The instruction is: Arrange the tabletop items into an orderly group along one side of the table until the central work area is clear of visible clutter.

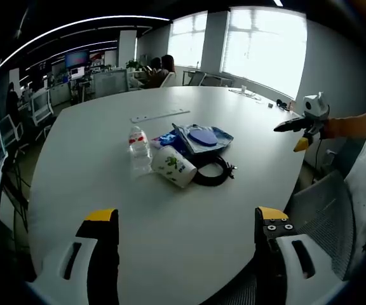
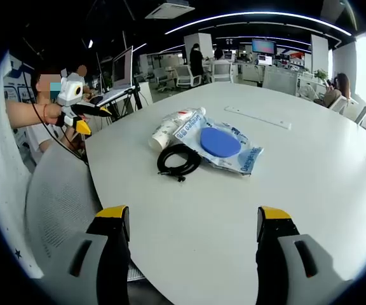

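Observation:
On the large white table point(image 1: 107, 190) lies a small cluster: a clear water bottle point(image 1: 139, 148) on its side, a white paper cup point(image 1: 174, 166) tipped over, a coiled black cable point(image 1: 214, 171), and a blue plastic packet point(image 1: 199, 138) with a blue disc on it. From the opposite side the same cluster appears as cup and bottle point(image 2: 170, 126), cable point(image 2: 178, 159) and packet point(image 2: 224, 144). My left gripper point(image 1: 187, 232) is open over the near table edge, well short of the cup. My right gripper point(image 2: 194, 232) is open too, nothing between its jaws, also short of the cable.
A white ruler-like strip point(image 1: 159, 115) lies beyond the cluster, also visible as the strip point(image 2: 257, 117). Small items point(image 1: 246, 93) sit near the far window edge. A grey mesh chair back point(image 2: 59, 197) stands at the table side. Office desks, monitors and seated people fill the background.

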Demonstrator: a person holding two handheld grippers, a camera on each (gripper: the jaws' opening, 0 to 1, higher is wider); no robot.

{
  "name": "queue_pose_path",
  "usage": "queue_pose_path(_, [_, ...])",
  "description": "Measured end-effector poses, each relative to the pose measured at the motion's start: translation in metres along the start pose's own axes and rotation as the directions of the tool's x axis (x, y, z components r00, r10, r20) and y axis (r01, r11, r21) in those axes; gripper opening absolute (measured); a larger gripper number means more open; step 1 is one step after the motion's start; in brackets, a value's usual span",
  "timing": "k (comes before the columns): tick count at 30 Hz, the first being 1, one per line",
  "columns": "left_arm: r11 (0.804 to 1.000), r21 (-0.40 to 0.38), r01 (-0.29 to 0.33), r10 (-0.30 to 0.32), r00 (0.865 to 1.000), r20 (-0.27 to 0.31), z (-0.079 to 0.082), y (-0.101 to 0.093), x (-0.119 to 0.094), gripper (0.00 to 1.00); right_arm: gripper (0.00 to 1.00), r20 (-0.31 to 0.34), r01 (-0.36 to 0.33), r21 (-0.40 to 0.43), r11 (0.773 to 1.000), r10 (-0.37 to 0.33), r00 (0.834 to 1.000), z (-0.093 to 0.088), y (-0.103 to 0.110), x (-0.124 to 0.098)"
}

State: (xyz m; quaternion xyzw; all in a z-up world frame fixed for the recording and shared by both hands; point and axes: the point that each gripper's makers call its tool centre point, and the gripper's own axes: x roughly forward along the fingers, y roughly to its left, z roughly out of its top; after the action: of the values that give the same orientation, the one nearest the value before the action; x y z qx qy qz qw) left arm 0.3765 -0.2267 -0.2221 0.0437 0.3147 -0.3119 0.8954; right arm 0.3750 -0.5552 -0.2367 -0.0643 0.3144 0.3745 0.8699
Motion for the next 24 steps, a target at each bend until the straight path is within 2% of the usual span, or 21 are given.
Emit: queue_pose_path(24, [1.0,0.008,-0.003,0.003,1.0,0.006,0.0056,0.0026,0.0019,0.89,0.81,0.004,0.002,-0.01,1.0,-0.002,1.0,0.0048,-0.0044,-0.0002])
